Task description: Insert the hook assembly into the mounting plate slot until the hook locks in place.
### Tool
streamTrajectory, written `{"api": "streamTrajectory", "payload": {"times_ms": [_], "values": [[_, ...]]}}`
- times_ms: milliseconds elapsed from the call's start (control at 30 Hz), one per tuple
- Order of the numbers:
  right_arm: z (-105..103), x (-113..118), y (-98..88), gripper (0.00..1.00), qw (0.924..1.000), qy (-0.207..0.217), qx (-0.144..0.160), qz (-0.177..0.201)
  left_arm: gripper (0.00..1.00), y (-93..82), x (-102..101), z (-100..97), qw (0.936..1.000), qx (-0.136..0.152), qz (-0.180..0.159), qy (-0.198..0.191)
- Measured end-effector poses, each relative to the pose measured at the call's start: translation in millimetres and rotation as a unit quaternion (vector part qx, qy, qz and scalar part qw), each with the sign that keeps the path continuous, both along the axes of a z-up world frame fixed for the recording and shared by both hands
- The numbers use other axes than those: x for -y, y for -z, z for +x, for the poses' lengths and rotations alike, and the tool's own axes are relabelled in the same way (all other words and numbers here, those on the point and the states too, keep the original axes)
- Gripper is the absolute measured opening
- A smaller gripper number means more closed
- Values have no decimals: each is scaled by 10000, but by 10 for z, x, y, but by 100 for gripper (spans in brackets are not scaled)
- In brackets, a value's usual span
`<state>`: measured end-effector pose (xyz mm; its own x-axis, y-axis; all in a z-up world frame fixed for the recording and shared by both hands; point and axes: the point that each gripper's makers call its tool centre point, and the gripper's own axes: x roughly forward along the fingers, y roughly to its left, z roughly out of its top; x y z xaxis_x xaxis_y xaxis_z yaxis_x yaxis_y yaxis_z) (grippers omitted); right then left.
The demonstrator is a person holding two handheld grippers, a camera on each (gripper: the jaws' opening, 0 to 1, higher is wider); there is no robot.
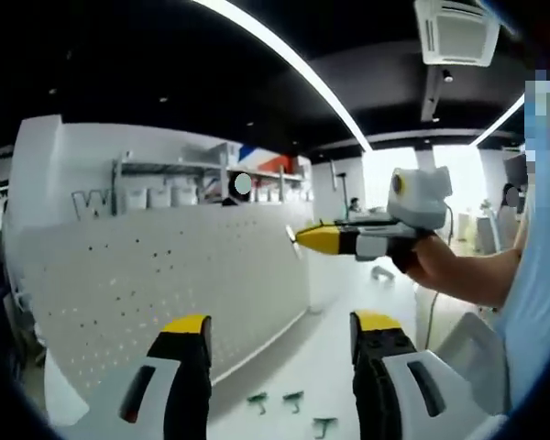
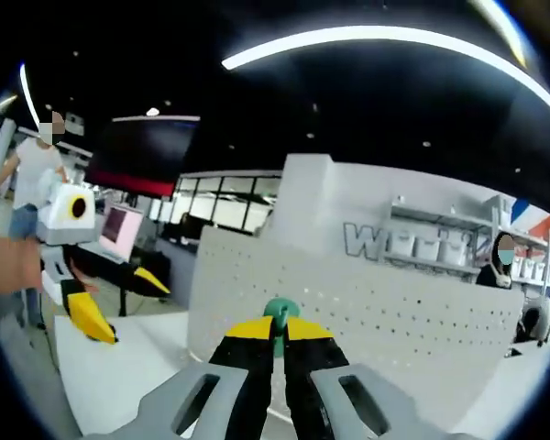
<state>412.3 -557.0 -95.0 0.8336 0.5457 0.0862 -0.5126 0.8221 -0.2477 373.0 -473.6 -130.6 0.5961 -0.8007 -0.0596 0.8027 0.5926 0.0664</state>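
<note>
A white pegboard mounting plate (image 1: 147, 284) stands upright on a white table (image 1: 325, 357). Three green hooks (image 1: 293, 398) lie on the table near its foot. My left gripper (image 1: 282, 323) is open with nothing between its yellow-tipped jaws. My right gripper (image 1: 304, 237), held by a hand, reaches in from the right with its tip near the plate's face. In the right gripper view, the right gripper (image 2: 277, 330) is shut on a green hook (image 2: 280, 310), which points at the pegboard (image 2: 367, 312). The left gripper (image 2: 124, 302) hangs open at the left.
Shelves with white bins (image 1: 165, 194) run behind the plate. One person (image 2: 32, 174) stands at the far left and another person (image 2: 504, 257) behind the plate at the right. A monitor (image 2: 119, 229) sits on a desk beyond the table.
</note>
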Motion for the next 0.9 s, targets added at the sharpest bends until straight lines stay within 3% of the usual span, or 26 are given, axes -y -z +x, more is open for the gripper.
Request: {"api": "streamTrajectory", "payload": {"times_ms": [333, 900], "values": [[-35, -25, -41, 1, 10000, -21, 55, 25, 54, -244, 270, 123, 9993, 229, -200, 206], [-121, -102, -109, 1, 9998, -107, 143, 49, 38, -286, 551, 285, 9988, 258, -224, 341]]}}
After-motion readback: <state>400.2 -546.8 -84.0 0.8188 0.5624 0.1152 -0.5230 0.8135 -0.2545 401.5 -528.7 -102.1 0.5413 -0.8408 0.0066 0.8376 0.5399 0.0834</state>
